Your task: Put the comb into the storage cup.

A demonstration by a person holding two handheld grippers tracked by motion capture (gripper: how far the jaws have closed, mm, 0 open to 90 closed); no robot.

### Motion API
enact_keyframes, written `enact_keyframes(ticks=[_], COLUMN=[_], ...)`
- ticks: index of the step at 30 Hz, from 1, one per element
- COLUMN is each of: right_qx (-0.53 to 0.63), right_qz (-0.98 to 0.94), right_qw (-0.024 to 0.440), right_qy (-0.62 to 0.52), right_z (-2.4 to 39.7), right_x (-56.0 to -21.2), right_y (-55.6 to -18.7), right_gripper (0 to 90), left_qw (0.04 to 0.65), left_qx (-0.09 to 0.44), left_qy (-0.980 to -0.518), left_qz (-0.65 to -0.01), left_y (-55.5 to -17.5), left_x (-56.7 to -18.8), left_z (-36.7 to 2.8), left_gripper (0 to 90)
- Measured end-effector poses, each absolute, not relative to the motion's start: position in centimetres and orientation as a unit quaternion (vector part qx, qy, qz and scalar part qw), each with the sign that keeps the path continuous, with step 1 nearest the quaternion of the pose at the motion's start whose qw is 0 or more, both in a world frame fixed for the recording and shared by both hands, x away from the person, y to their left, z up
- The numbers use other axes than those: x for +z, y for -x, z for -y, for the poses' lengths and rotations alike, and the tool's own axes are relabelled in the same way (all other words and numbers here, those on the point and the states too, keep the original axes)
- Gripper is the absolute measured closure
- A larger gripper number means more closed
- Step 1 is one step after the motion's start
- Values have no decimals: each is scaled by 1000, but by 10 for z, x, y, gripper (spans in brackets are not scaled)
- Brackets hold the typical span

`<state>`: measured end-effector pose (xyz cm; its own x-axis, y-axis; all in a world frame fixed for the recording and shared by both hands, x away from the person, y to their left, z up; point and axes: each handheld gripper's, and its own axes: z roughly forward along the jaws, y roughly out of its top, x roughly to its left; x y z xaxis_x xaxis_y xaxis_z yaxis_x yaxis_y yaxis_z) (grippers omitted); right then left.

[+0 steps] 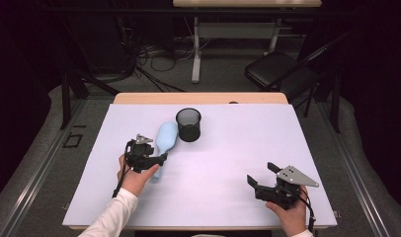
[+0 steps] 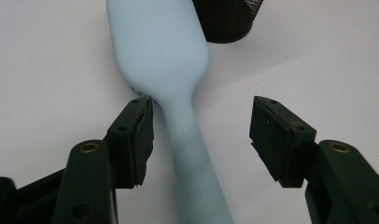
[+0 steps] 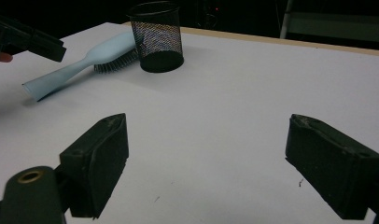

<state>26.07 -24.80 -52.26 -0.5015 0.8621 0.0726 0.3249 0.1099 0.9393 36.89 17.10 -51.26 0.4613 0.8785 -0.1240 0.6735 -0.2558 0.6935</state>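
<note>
White sleeve (image 1: 112, 216), black grippers, brass screws, grey three-cornered plates

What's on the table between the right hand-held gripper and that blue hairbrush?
Nothing: in the high view, bare white table separates the right hand-held gripper from the hairbrush.

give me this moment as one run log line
left gripper: open, jaws astride hairbrush handle | hairbrush: bristles down, head beside mesh cup | right gripper: open, holding nothing, over white table
</note>
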Motion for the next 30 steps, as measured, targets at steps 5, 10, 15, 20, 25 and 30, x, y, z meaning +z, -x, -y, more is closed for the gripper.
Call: enact_keyframes(ticks=[5,10,15,20,25,30], right_qx=[514,513,513,513,514,514], right_qz=[-698,-698,-698,-699,-698,-698], right_qw=[261,260,258,259,257,256], right_qy=[-425,-426,-427,-427,-428,-427], right_z=[248,249,249,249,249,249], right_x=[-523,-523,-522,-522,-522,-523], right_y=[-261,-260,-260,-260,-260,-260], right_gripper=[129,129,129,129,129,129], left_qw=[346,347,345,342,344,339], left_qx=[144,141,140,134,122,115], left_qy=[-782,-776,-773,-770,-765,-764], left_qz=[-498,-508,-514,-521,-531,-536], left_y=[-375,-381,-386,-390,-396,-399], left_x=[-506,-500,-493,-486,-482,-477], left_z=[-172,-175,-175,-175,-178,-181], left_gripper=[263,152,76,21,5,5])
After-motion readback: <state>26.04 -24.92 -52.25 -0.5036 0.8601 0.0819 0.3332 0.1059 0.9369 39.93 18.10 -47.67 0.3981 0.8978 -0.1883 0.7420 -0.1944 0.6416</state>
